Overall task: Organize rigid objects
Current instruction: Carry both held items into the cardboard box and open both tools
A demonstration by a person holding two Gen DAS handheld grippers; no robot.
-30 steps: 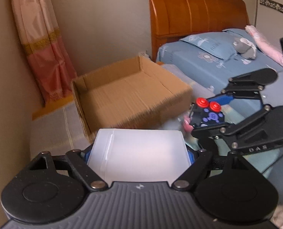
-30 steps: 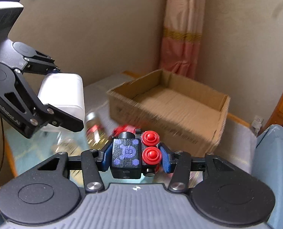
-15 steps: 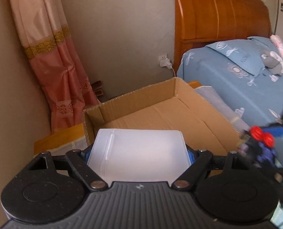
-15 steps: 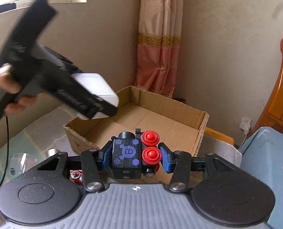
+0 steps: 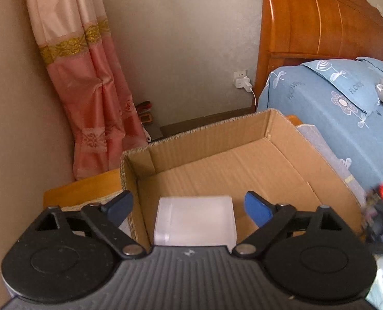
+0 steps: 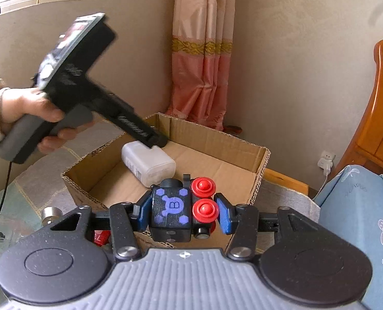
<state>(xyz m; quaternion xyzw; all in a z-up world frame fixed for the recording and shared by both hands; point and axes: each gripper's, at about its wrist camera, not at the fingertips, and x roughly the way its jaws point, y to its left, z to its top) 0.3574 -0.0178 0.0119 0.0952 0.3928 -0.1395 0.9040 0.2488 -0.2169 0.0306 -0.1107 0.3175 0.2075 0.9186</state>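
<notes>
The left tongs point(image 5: 188, 208) stand wide open over the near left corner of the box point(image 5: 266, 126), and their blue pads point(image 5: 256, 208) are apart from the white case point(image 5: 195, 219), which sits between them inside the box. In the right wrist view the case point(image 6: 148, 164) seems to rest on the box floor by the left wall, under the tips of the left tongs point(image 6: 155, 142); contact I cannot tell. The right tongs point(image 6: 182, 214) are closed on a black toy point(image 6: 182, 211) with a purple "B" and two red knobs, held in front of the box point(image 6: 253, 159). A bed point(image 5: 341, 113) is on the right
</notes>
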